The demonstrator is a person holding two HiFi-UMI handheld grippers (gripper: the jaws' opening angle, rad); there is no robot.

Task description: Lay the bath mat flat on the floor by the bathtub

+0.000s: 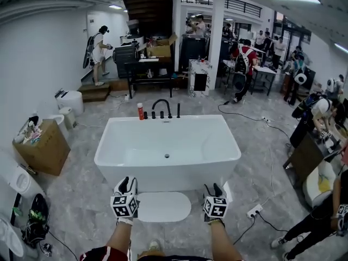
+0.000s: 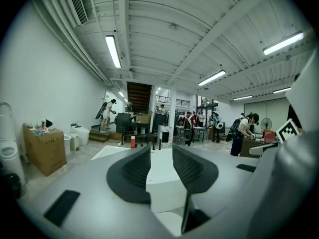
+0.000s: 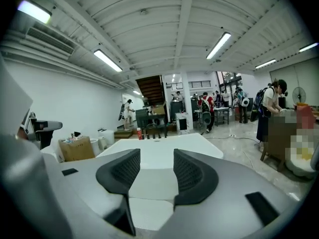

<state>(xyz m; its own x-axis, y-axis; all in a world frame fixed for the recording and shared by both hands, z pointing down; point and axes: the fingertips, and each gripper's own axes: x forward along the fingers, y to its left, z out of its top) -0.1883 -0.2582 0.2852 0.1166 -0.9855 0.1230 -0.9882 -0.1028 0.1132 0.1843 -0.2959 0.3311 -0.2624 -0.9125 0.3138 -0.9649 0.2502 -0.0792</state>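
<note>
bath mat (image 1: 163,206) lies flat, edge beside bathtub (image 1: 168,170).

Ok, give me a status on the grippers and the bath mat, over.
Left gripper, right gripper: jaws apart, empty. Bath mat flat on the floor beside the bathtub. Power strip off right, apart from the mat.

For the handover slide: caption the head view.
White bath mat lies flat before the bathtub; left gripper and right gripper hover open and empty.
</note>
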